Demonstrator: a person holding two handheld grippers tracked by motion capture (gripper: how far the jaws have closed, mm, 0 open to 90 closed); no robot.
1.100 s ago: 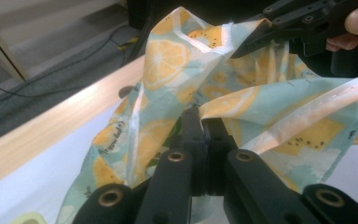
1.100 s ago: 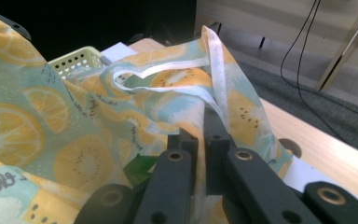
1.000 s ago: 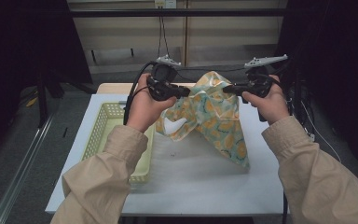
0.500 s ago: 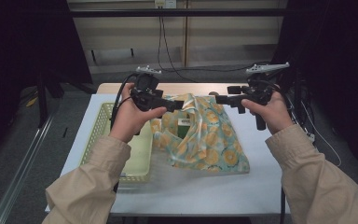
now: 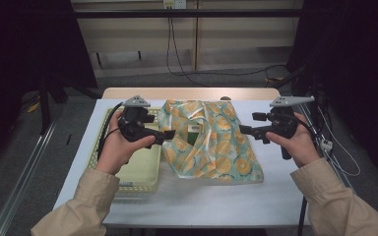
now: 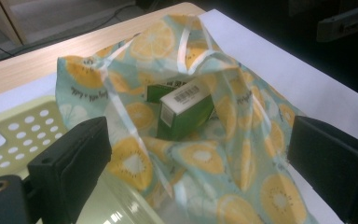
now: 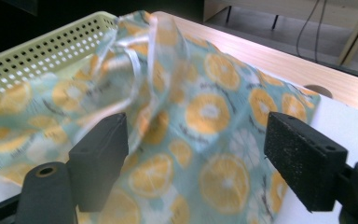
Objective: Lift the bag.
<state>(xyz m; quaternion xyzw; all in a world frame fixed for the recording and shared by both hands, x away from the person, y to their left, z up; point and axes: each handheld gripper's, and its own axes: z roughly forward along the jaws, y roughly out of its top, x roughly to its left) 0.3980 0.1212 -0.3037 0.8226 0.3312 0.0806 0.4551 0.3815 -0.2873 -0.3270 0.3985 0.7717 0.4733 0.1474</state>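
Observation:
A teal cloth bag point(image 5: 211, 145) printed with orange citrus slices lies slumped on the white table point(image 5: 275, 196), its mouth open toward me. A green box point(image 6: 186, 109) rests inside the mouth; from above the box point(image 5: 193, 131) peeks out of the fabric. My left gripper point(image 5: 170, 133) hovers at the bag's left edge, open, the bag point(image 6: 242, 154) spreading between and beyond its jaws, which grip nothing. At the bag's right edge my right gripper point(image 5: 243, 130) is open too, with loose fabric point(image 7: 209, 112) ahead of its jaws.
A pale green perforated basket point(image 5: 138, 169) sits on the table directly left of the bag, under my left hand; its rim point(image 7: 51, 51) shows behind the fabric. A wooden strip point(image 5: 128, 92) runs along the table's far edge. Bare white table lies in front and to the right.
Both grippers held the bag up by its top a second ago. They have let go and drawn apart, and the bag has sunk flat onto the table.

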